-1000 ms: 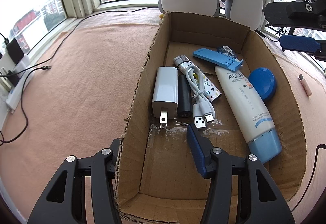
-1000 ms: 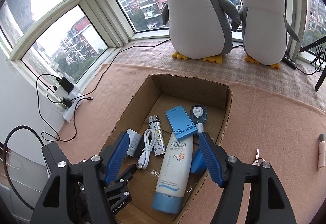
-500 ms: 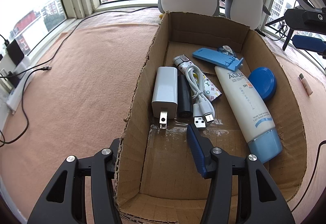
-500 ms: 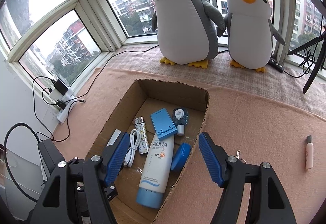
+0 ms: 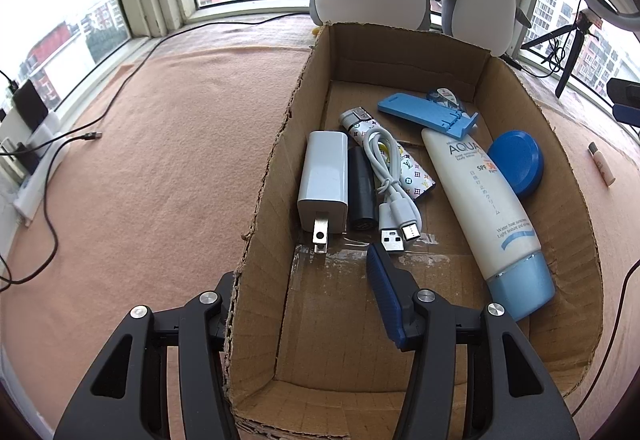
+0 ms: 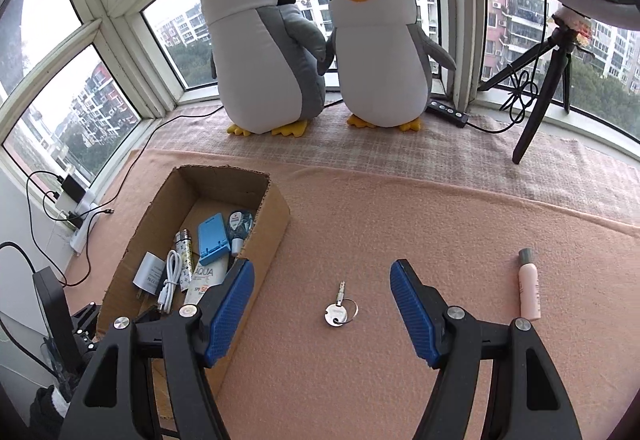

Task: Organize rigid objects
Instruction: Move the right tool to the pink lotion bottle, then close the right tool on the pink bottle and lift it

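A cardboard box (image 5: pixel 276 176) holds a white charger (image 5: pixel 323 180), a white USB cable (image 5: pixel 390 176), a patterned lighter (image 5: pixel 416 180), a blue phone stand (image 5: pixel 424 114), an AQUA sunscreen tube (image 5: pixel 484 200) and a blue round lid (image 5: pixel 516 162). My left gripper (image 5: pixel 304 268) is open and straddles the box's left wall, one finger outside and one inside, holding nothing. To the right of the box (image 6: pixel 272 236), a silver key on a ring (image 6: pixel 340 310) lies on the pink cloth. My right gripper (image 6: pixel 322 268) hangs open above it. A pink tube (image 6: pixel 529 290) lies further right.
Two plush penguins (image 6: pixel 264 60) stand on the window ledge behind the box. A black tripod (image 6: pixel 540 80) stands at the back right. Cables and a power strip (image 6: pixel 80 216) run along the left edge of the cloth. A small black cylinder (image 5: pixel 361 196) also lies in the box.
My right gripper has swung right, off the box and over the cloth, so the key now lies between its fingers. The left gripper and the box contents have not moved.
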`<state>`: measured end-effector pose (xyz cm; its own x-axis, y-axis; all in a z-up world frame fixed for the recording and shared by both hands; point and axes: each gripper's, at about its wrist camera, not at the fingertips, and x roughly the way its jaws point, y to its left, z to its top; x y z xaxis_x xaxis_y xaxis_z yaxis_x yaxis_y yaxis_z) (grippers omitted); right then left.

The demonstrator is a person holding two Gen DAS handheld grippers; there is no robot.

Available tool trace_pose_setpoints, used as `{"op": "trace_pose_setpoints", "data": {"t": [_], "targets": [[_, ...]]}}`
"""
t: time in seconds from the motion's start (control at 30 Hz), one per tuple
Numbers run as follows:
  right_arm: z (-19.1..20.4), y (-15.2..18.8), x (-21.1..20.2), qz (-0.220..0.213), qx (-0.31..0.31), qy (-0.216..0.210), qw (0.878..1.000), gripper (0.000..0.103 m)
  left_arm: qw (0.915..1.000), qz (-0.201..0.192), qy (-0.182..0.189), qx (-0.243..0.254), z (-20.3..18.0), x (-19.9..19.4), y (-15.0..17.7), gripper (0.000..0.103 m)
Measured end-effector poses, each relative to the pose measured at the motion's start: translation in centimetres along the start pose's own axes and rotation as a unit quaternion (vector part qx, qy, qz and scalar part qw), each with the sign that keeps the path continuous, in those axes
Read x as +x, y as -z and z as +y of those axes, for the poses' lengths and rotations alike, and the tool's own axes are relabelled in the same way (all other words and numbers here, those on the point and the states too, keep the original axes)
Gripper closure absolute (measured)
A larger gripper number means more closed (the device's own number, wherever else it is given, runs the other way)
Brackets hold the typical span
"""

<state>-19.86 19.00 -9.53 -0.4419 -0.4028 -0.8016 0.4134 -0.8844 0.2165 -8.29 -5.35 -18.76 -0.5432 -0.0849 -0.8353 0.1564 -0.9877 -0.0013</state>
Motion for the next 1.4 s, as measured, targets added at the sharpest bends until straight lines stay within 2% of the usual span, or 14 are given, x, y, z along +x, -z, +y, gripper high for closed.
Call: {"op": "trace_pose_setpoints", "data": {"t": [0.47,0.6,0.67,0.73,0.87,1.4], "targets": [[-10.8,0.5,-0.2,0.016,0.065,0.080,0.995,0.037,1.0000,0.000,-0.002,0.001,0.3,0.0,0.0,0.049],[-12.9,0.7,0.9,0.034,0.075,0.096,0.992,0.047,1.0000,0.000,-0.002,0.001,0.4,0.0,0.1,0.049],[-13.7,0.8,1.6,0.043,0.080,0.103,0.990,0.049,1.0000,0.000,-0.002,0.001,0.3,0.0,0.0,0.049],[-14.4,1.0,2.2,0.051,0.084,0.112,0.989,0.052,1.0000,0.000,-0.002,0.001,0.4,0.0,0.1,0.049],[-15.4,1.3,3.3,0.067,0.088,0.121,0.986,0.064,1.0000,0.000,-0.003,0.001,0.4,0.0,0.1,0.049],[-15.2,1.9,5.6,0.106,0.059,0.142,0.982,0.085,1.0000,0.001,-0.003,0.001,0.4,0.0,0.0,0.049]]}}
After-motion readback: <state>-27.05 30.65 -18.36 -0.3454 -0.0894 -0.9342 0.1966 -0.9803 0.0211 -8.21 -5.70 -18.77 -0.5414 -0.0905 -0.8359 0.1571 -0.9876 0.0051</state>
